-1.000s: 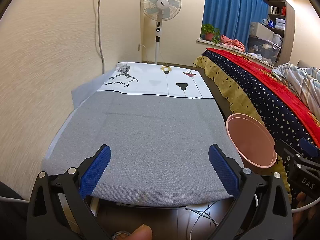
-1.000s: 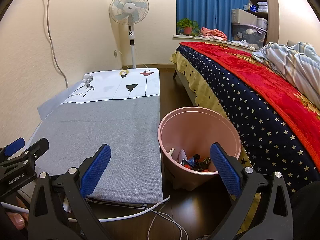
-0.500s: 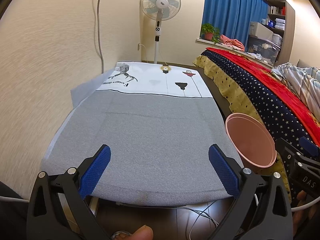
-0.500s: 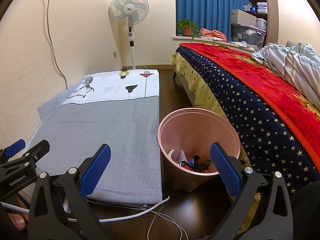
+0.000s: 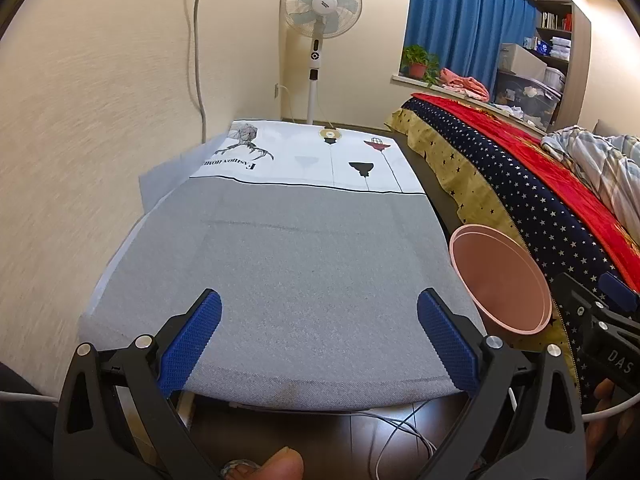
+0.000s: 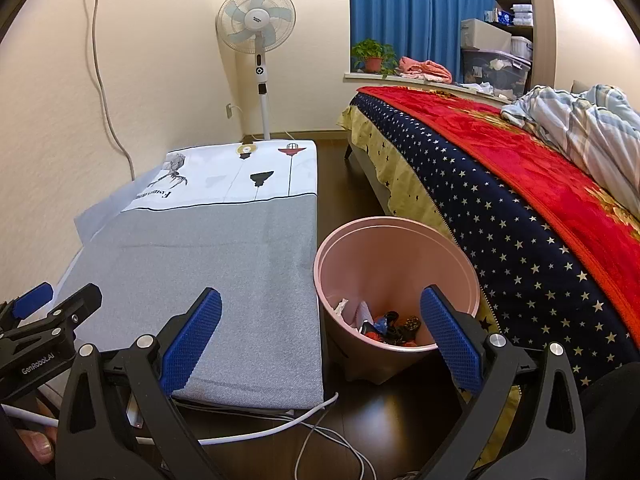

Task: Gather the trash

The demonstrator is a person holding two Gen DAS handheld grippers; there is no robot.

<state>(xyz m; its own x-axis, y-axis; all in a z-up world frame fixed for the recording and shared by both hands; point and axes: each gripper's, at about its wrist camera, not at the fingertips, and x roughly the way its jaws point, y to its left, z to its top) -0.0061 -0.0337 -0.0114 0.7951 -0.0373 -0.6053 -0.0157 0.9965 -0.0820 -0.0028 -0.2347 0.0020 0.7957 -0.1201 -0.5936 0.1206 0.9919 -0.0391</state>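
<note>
- We hold the left gripper [image 5: 318,336] and right gripper [image 6: 320,336] spread wide and empty over the near edge of the grey-covered table [image 5: 304,264].
- The trash [image 6: 380,322] lies inside the pink bin [image 6: 400,224], wedged between table and bed [image 6: 520,208], probably for easy dropping.
- No loose trash shows on the cloth.
- White cables [image 6: 280,426] trail across the floor below; a fan [image 6: 256,20] stands behind.

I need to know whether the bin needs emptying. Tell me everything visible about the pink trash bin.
The pink trash bin is a round, smooth, plastic-looking bucket that tapers downward. It stands upright and open on the dark floor, between the grey-covered low table and the bed. Crumpled white paper and dark and red scraps cover only its bottom; most of it is empty. No gripper touches it.
</note>
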